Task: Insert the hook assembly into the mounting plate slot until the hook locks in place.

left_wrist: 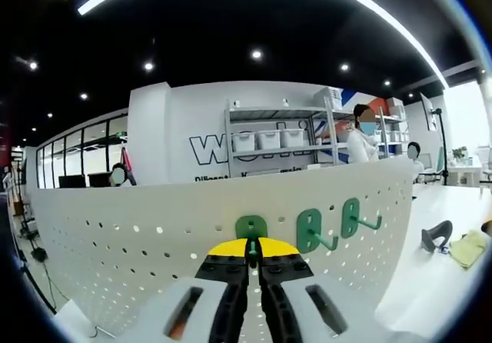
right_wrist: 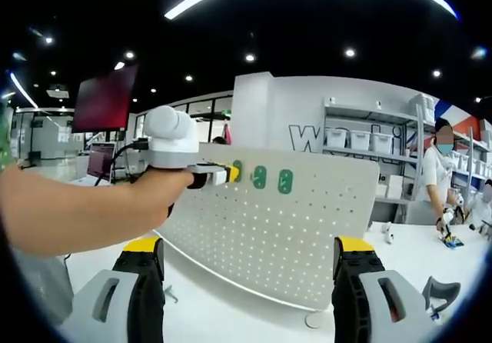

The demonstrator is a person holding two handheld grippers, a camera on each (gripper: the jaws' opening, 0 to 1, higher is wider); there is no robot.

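Green hook [left_wrist: 251,229], flat against white pegboard [left_wrist: 115,243]

Left claw [left_wrist: 253,260] pinches green hook [left_wrist: 251,228] against pegboard [left_wrist: 138,239].

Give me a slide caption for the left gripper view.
Left gripper shut on a green hook at the white pegboard, beside two mounted green hooks.

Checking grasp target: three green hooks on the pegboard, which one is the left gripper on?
The end one, at the left of the row in the left gripper view: the left gripper is closed on it. The other two hooks hang free, prongs showing.
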